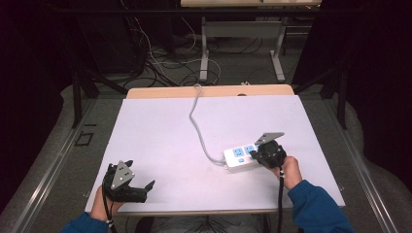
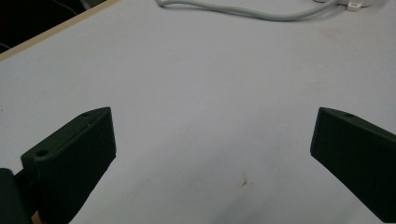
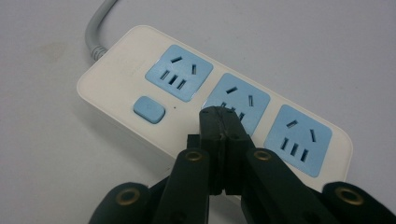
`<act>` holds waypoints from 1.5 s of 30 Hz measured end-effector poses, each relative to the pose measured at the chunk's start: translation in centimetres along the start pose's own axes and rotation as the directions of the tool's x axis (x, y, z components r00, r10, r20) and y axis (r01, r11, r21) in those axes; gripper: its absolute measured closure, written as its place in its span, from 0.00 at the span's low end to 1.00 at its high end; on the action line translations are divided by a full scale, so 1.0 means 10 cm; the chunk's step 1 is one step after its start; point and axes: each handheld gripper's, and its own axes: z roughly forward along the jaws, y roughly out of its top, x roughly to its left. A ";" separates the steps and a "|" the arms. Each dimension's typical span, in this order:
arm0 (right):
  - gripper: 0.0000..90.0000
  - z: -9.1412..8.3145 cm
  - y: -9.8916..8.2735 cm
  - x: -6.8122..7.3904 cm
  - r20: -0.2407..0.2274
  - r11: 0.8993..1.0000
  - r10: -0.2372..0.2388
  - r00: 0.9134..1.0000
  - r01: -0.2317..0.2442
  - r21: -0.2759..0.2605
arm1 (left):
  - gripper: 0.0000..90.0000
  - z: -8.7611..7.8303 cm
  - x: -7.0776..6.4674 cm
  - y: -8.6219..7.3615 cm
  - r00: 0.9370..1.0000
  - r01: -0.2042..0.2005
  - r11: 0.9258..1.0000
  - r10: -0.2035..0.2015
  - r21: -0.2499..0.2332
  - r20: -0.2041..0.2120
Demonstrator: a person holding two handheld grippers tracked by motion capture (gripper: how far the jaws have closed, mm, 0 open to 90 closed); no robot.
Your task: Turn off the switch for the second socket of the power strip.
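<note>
With its jaws pressed together and empty, the right gripper (image 3: pixel 223 122) hovers over the power strip (image 1: pixel 241 158) right of centre on the table (image 1: pixel 160 141); to press the blue switch (image 3: pixel 149 110), I'd shift toward it and come straight down, while the left gripper (image 1: pixel 127 183) waits wide open at the near left.

Dark room, cables (image 1: pixel 160 63) on floor (image 1: pixel 58 145) behind table (image 1: pixel 155 136)
</note>
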 end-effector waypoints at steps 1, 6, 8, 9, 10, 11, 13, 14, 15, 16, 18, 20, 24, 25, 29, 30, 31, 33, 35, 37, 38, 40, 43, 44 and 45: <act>1.00 0.00 0.00 0.00 -0.002 1.000 -0.004 1.000 0.004 0.003 | 0.00 0.00 0.00 0.00 1.000 0.000 1.000 0.000 0.000 0.000; 1.00 0.02 -0.01 0.00 0.008 1.000 -0.001 1.000 0.001 0.006 | 0.00 0.00 0.00 0.00 1.000 0.000 1.000 0.000 0.000 -0.001; 1.00 0.02 -0.01 0.00 0.006 1.000 -0.004 1.000 0.004 0.009 | 0.00 0.00 0.00 0.00 1.000 0.000 1.000 0.000 0.000 0.000; 1.00 0.03 -0.01 0.00 0.006 1.000 -0.002 1.000 0.002 0.007 | 0.00 0.00 0.00 0.00 1.000 0.001 1.000 -0.001 0.000 -0.001; 1.00 0.03 -0.01 0.00 0.007 1.000 -0.001 1.000 0.001 0.003 | 0.00 0.00 0.00 0.00 1.000 0.001 1.000 -0.001 0.000 -0.001; 1.00 0.03 -0.01 0.00 0.007 1.000 0.000 1.000 0.000 -0.004 | 0.00 0.00 0.00 0.00 1.000 0.001 1.000 -0.001 -0.001 0.000; 1.00 0.04 -0.01 0.00 0.003 1.000 0.001 1.000 -0.001 -0.006 | 0.00 0.00 0.00 0.00 1.000 0.001 1.000 -0.001 0.000 0.000; 1.00 0.04 -0.01 0.00 0.000 1.000 0.000 1.000 0.000 -0.007 | 0.00 0.00 0.00 0.00 1.000 0.000 1.000 0.000 0.000 -0.001; 1.00 0.04 -0.01 0.00 0.000 1.000 0.000 1.000 0.000 -0.007 | 0.00 0.00 0.00 0.00 1.000 0.000 1.000 0.000 0.000 0.000; 1.00 0.04 -0.02 0.00 0.000 1.000 0.000 1.000 0.000 -0.018 | 0.00 0.00 0.00 0.00 1.000 0.000 1.000 0.000 0.000 -0.002; 1.00 0.03 -0.02 -0.01 -0.006 1.000 -0.007 1.000 0.007 0.003 | 0.00 0.00 0.00 0.00 1.000 0.001 1.000 -0.001 0.000 -0.001; 1.00 0.04 -0.03 -0.01 -0.009 1.000 -0.005 1.000 0.005 -0.011 | 0.00 0.00 0.00 0.00 1.000 0.000 1.000 0.000 0.000 -0.002; 1.00 0.03 -0.04 -0.02 -0.012 1.000 -0.005 1.000 0.005 -0.012 | 0.00 0.00 0.00 0.00 1.000 0.001 1.000 -0.001 0.000 -0.001; 1.00 0.03 -0.04 -0.02 -0.011 1.000 0.000 1.000 0.000 -0.003 | 0.00 0.00 0.00 0.00 1.000 0.000 1.000 0.000 0.000 -0.002; 1.00 0.03 -0.04 -0.02 -0.009 1.000 0.008 1.000 -0.008 -0.019 | 0.00 0.00 0.00 0.00 1.000 0.001 1.000 -0.001 0.000 -0.002; 1.00 0.03 -0.04 -0.02 -0.006 1.000 0.011 1.000 -0.011 -0.020 | 0.00 0.00 0.00 0.00 1.000 0.000 1.000 0.000 0.000 -0.002; 1.00 0.03 -0.05 -0.01 -0.006 1.000 0.011 1.000 -0.011 -0.021 | 0.00 0.00 0.00 0.00 1.000 0.001 1.000 -0.001 0.000 -0.002; 1.00 0.03 -0.05 -0.01 -0.006 1.000 0.011 1.000 -0.011 -0.022 | 0.00 0.00 0.00 0.00 1.000 0.001 1.000 -0.001 -0.001 -0.003; 1.00 0.03 -0.05 -0.01 -0.002 1.000 0.007 1.000 -0.007 -0.022 | 0.00 0.00 0.00 0.00 1.000 0.000 1.000 0.000 0.001 -0.002; 1.00 0.04 -0.05 0.00 -0.004 1.000 0.013 1.000 -0.013 -0.022 | 0.00 0.00 0.00 0.00 1.000 0.000 1.000 0.000 0.000 -0.003; 1.00 0.04 -0.05 -0.01 -0.009 0.999 0.012 1.000 -0.012 -0.033 | 0.00 0.00 0.00 0.00 1.000 0.001 1.000 -0.001 0.000 -0.003; 1.00 0.03 -0.05 -0.01 -0.007 1.000 0.009 1.000 -0.010 -0.023 | 0.00 0.00 0.00 0.00 1.000 0.000 1.000 0.000 0.000 -0.003; 1.00 0.04 -0.05 -0.01 -0.011 1.000 0.011 1.000 -0.011 -0.024 | 0.00 0.00 0.00 0.00 1.000 0.000 1.000 0.000 0.000 -0.003; 1.00 0.04 -0.05 0.00 -0.008 1.000 0.020 1.000 -0.020 -0.024 | 0.00 0.00 0.00 0.00 1.000 0.000 1.000 0.000 0.000 -0.003; 1.00 0.04 -0.05 0.00 -0.008 1.000 0.020 1.000 -0.020 -0.024 | 0.00 0.00 0.00 0.00 1.000 0.000 1.000 0.000 0.001 -0.003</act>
